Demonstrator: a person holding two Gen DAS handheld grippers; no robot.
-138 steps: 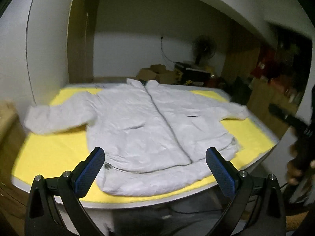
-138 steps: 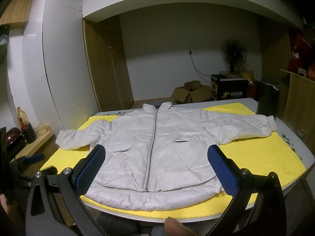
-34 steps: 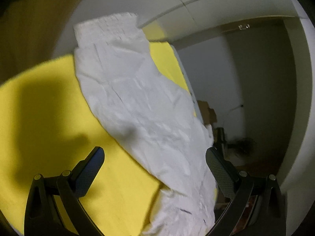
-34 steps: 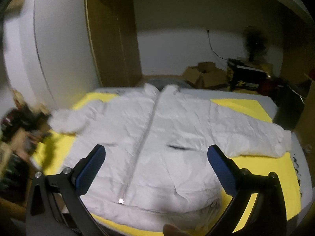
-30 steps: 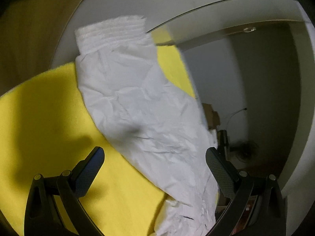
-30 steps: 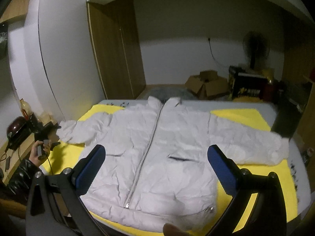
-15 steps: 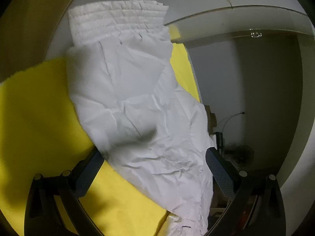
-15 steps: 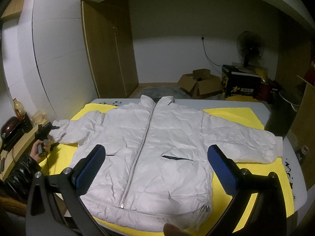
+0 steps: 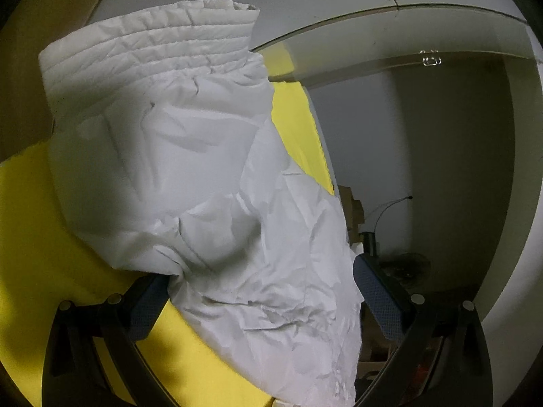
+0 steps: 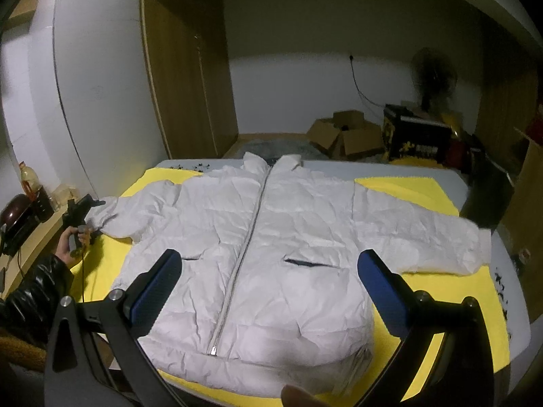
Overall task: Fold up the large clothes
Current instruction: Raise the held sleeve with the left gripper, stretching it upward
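**Left jaws spread around a jacket sleeve, right jaws held wide above the hem**

Between the spread jaws of the left gripper, the sleeve of a white puffer jacket fills most of the left wrist view; its fabric hides the left pad's tip, so contact there cannot be judged, and the jaws are not clamped on it. The ribbed cuff stands at the far end. Yellow cloth shows beneath and beside the sleeve.

The right gripper hangs with its jaws released, wide apart, above the jacket's lower front. From there the jacket lies flat, zipped, collar away, both sleeves spread, on the yellow cloth covering the worktop. At the left edge a hand in a dark sleeve holds the other gripper at the far cuff. A blurred fingertip intrudes at the bottom edge. Cardboard boxes and a fan sit dim behind.
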